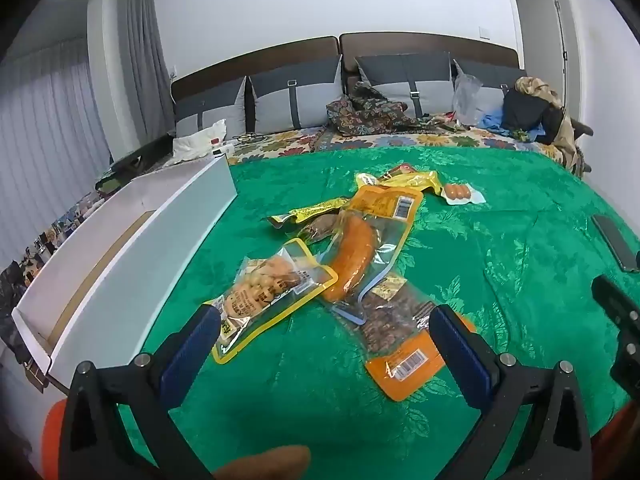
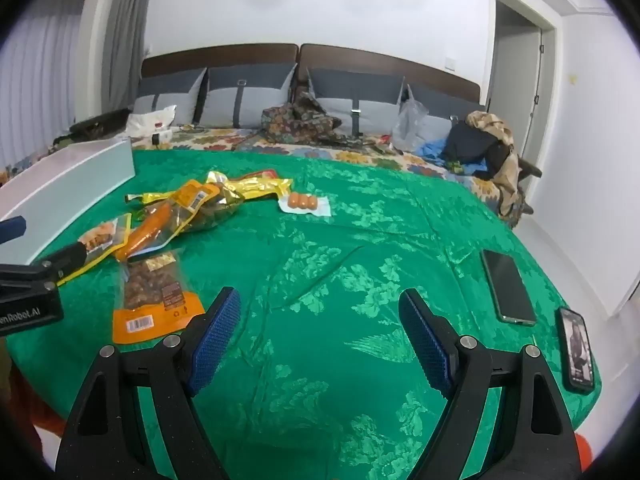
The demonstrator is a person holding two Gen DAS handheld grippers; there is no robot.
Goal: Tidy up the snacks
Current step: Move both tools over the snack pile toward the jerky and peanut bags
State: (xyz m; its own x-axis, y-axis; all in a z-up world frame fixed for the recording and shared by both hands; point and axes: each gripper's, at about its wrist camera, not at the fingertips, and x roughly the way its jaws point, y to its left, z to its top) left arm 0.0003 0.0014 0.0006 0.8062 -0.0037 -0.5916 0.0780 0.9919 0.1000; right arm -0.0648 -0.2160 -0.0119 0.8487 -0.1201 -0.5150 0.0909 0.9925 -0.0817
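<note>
Snacks piled by the white box, both grippers empty.
L gripper (image 1: 324, 328) spread wide, right over the yellow-edged pack (image 1: 268, 292) w/ long axis running toward the green cover's (image 1: 500, 280) near edge; R gripper (image 2: 320, 320) apart too, further right over bare cover. L is nearer; white box (image 1: 120, 240) on left edge.
</note>
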